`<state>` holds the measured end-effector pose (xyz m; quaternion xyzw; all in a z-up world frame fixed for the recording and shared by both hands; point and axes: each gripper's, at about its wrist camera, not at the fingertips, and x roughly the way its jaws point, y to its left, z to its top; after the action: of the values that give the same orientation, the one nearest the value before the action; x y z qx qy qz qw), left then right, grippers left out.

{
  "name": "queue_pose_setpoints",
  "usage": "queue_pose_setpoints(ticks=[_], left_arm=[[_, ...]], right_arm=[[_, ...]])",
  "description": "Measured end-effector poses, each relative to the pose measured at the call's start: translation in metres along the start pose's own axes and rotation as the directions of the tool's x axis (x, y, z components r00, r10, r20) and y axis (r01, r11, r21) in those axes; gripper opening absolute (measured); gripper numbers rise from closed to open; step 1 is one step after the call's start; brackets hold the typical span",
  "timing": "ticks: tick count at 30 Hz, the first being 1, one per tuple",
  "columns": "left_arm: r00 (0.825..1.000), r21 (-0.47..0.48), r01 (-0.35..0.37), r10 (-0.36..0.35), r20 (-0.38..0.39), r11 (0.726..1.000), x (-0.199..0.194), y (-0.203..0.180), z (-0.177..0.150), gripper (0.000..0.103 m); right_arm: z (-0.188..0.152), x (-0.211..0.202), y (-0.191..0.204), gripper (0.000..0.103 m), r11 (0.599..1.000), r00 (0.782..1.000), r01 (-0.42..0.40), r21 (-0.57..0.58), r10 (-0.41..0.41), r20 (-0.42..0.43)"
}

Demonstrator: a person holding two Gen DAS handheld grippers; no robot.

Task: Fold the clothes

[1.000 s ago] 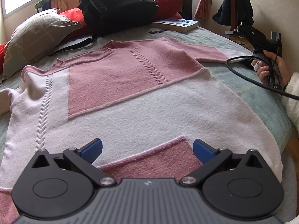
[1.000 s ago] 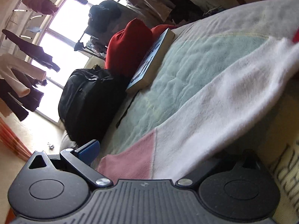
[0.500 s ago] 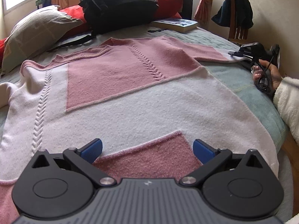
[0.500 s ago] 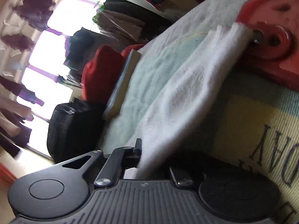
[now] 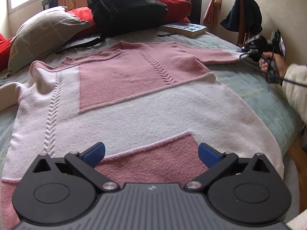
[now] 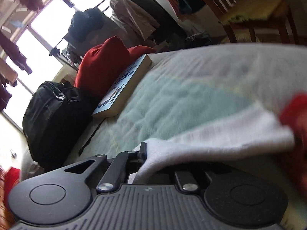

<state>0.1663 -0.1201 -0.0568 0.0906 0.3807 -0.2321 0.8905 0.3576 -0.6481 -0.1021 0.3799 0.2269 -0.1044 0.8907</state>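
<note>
Two grippers are at work on a pink and white sweater spread flat on the bed. On the left gripper the blue pads stand wide apart above the hem's pink patch, holding nothing. Pressed together, the right gripper pinches the white cuff of the far sleeve; its right finger is buried under the cloth. From the left wrist view that gripper is small at the bed's edge, gripped by a hand in a fuzzy white sleeve cut off by the frame. Beyond lie a paperback book, a black backpack and a grey pillow. A red blur at the right wrist view's edge is unreadable.
</note>
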Motion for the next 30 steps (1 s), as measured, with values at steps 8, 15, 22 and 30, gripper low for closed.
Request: queue_pose_setpoints(ticks=[8,15,22,30], left_arm=[[1.0,0.017,-0.016,0.016,-0.021,1.0,0.005,0.0,-0.002,0.102],[0.999,0.029,-0.005,0.006,-0.034,1.0,0.012,-0.004,-0.001,0.102],[0.999,0.034,0.0,0.002,-0.035,0.999,0.012,-0.006,-0.002,0.102],[0.999,0.037,0.002,-0.001,-0.035,0.999,0.01,-0.007,-0.002,0.102]], right_arm=[[0.0,0.003,-0.015,0.013,1.0,1.0,0.015,-0.01,-0.016,-0.026],[0.003,-0.015,-0.063,0.033,0.967,0.996,-0.089,0.239,0.084,0.029],[0.016,-0.018,-0.075,0.035,0.931,0.996,-0.079,0.355,0.056,0.075],[0.035,-0.059,-0.052,0.024,0.99,0.972,0.043,0.132,-0.073,0.224]])
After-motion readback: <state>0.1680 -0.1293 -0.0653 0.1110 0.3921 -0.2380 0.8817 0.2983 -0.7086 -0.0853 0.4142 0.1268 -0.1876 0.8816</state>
